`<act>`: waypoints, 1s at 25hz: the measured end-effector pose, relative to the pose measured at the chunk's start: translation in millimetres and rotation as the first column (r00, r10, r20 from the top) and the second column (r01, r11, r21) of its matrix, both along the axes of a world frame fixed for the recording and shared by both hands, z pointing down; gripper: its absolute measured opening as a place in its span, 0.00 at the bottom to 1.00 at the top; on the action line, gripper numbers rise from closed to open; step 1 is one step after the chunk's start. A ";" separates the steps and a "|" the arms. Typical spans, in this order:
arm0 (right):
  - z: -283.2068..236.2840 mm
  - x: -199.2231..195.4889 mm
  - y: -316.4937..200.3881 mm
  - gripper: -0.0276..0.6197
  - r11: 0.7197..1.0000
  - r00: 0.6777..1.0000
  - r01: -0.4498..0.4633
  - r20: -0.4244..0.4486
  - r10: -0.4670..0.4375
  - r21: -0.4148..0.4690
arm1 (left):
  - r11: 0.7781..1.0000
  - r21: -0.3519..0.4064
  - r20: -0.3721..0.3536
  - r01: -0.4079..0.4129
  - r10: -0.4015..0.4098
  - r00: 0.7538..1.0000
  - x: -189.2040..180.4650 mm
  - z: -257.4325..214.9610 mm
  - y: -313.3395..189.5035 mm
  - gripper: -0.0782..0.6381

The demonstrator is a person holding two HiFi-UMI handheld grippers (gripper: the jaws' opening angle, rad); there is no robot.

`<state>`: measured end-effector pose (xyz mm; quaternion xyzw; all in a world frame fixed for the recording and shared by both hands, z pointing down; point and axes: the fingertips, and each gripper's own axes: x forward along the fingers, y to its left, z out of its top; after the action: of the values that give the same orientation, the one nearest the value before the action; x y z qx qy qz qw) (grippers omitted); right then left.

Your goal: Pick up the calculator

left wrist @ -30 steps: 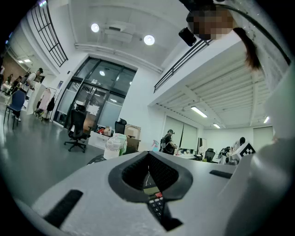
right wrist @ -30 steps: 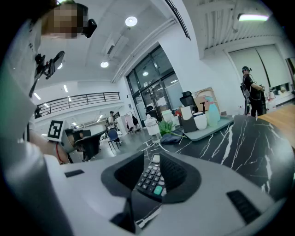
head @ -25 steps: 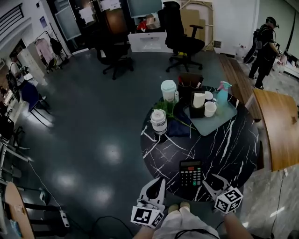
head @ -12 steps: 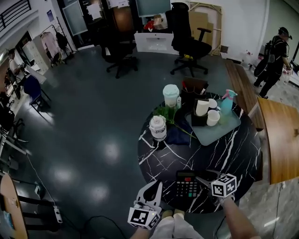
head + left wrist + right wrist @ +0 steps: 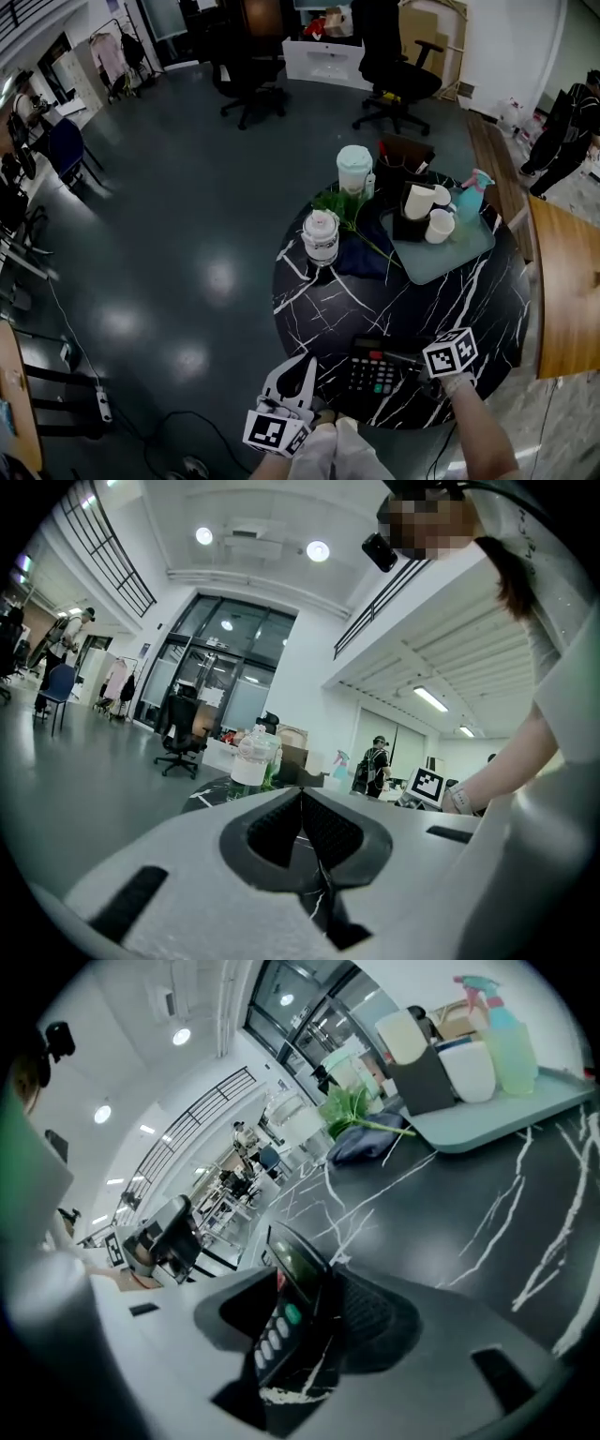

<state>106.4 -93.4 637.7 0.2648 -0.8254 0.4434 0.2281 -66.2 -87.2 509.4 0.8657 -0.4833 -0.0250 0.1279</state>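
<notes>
The black calculator (image 5: 374,368) lies flat near the front edge of the round black marble table (image 5: 469,305). My right gripper (image 5: 397,358) reaches in from the right and tilts down over it. In the right gripper view the calculator (image 5: 287,1309) stands edge-on between the jaws of this gripper (image 5: 302,1283), which have just widened and are open around it; a dark gap shows on the keypad side. My left gripper (image 5: 304,364) hangs just off the table's front left edge. In its own view its pads (image 5: 301,797) meet with nothing between them.
At the back of the table are a teal tray (image 5: 474,251) with white cups and a spray bottle (image 5: 472,199), a white jar (image 5: 321,236), a pale tub (image 5: 354,169), a plant and a dark cloth (image 5: 362,256). A wooden bench (image 5: 568,272) stands right, office chairs behind.
My right gripper has swung left and down from the table's edge until its jaws straddle the calculator. My left gripper has sunk a little.
</notes>
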 end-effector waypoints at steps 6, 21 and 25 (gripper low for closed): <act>-2.8 -6.4 1.7 0.34 0.991 0.993 0.080 0.090 -0.070 -0.109 | 1.000 -0.015 -0.017 0.014 -0.014 1.000 -1.6 6.6 9.2 0.12; -17.0 -5.8 12.7 0.15 0.996 0.978 0.067 0.201 -0.054 -0.059 | 1.000 -0.021 -0.014 0.007 -0.007 1.000 5.2 9.8 16.6 0.12; -27.0 -1.4 18.4 0.14 0.999 0.968 0.027 0.248 -0.020 -0.026 | 1.000 -0.021 -0.019 0.008 -0.009 1.000 4.5 5.4 16.5 0.12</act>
<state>105.0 -75.0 610.7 0.1944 -0.8440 0.4822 0.1321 -61.6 -70.7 514.8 0.8620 -0.4860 -0.0287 0.1412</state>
